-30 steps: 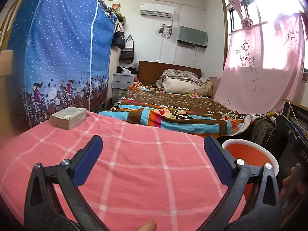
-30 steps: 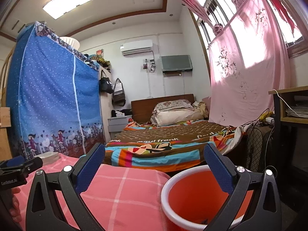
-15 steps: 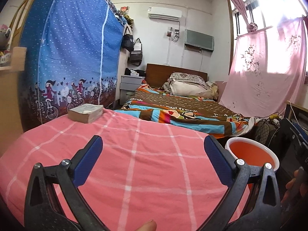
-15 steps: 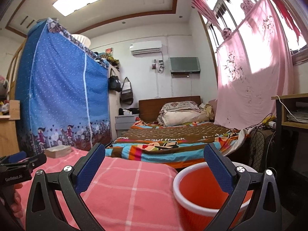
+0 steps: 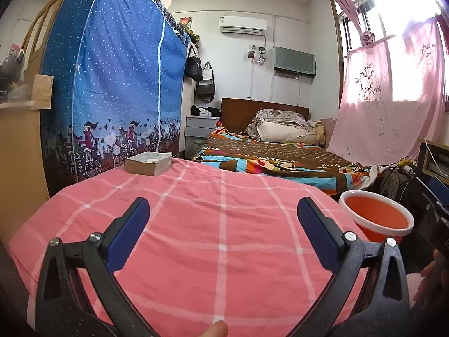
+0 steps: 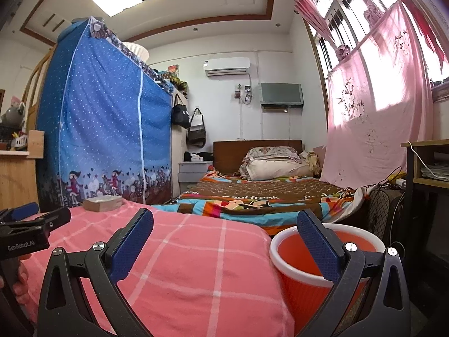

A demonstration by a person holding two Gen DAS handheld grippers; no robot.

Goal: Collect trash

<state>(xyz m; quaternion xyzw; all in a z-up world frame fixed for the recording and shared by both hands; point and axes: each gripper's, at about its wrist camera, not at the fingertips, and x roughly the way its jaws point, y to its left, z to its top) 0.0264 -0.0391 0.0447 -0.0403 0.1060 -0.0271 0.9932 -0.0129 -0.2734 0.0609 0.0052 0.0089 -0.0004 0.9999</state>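
Note:
An orange bin with a white rim [image 5: 377, 220] [image 6: 314, 269] stands on the floor just right of a surface covered in pink checked cloth [image 5: 224, 224] [image 6: 168, 266]. My left gripper [image 5: 223, 212] hangs open above the cloth with nothing between its fingers. My right gripper [image 6: 224, 221] is open too, over the cloth's right edge, its right finger in front of the bin. The left gripper's body [image 6: 25, 230] shows at the left edge of the right wrist view. No loose trash is visible on the cloth.
A thick worn book [image 5: 148, 163] [image 6: 102, 202] lies at the cloth's far left corner. A blue fabric wardrobe [image 5: 112, 84] stands at left, a bed with a colourful blanket [image 5: 275, 160] beyond, a fan and desk [image 6: 421, 196] at right.
Both grippers have risen and pulled back: more of the pink cloth shows, and the book and bin look farther away and lower. Both stayed open.

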